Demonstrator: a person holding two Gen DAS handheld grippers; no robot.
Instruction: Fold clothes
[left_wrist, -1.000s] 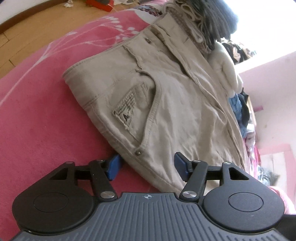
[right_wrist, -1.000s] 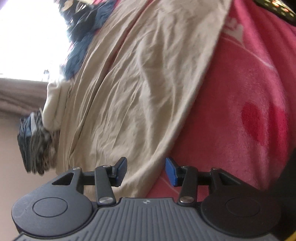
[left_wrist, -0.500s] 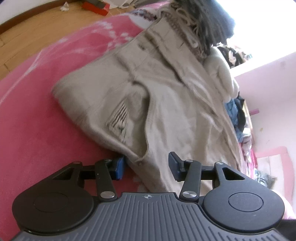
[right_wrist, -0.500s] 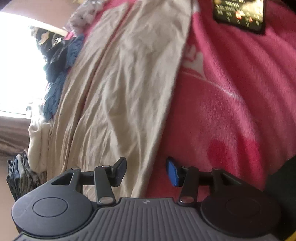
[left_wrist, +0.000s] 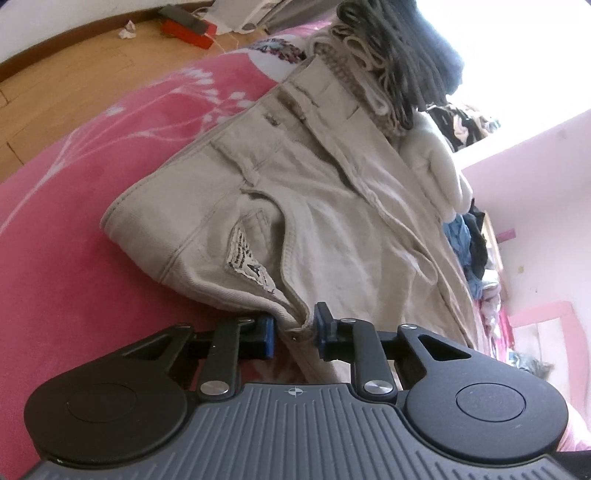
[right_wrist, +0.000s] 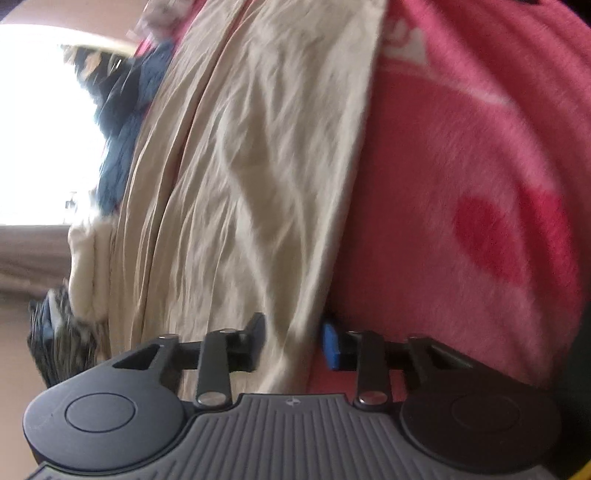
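At the lower centre of the left wrist view, the left gripper (left_wrist: 294, 332) has its blue pads pressed against a bunched edge of the beige trousers (left_wrist: 314, 206), at the pocket corner near the waistband; a second ago the same pads stood wide apart with the cloth lying flat between them, so the fingers have narrowed onto the fabric and now grasp it. The trousers lie spread on the pink blanket (left_wrist: 66, 236), waistband toward the upper centre of the frame, touching a pile of dark and cream garments (left_wrist: 402, 62) at the top.

In the right wrist view, the right gripper (right_wrist: 293, 341) straddles the long edge of a trouser leg (right_wrist: 258, 177), which runs from bottom centre to the top of the frame. Its fingers have also drawn closer than they were a second ago, yet the frame is blurred and a gap appears to remain on the side of the blue pad (right_wrist: 334, 345); whether the cloth is pinched cannot be told.

Judgement: with the waist end gripped and the leg edge being taken, the garment appears ready to be lifted or drawn over for a fold. The pocket corner is thick, so the grip there should hold.
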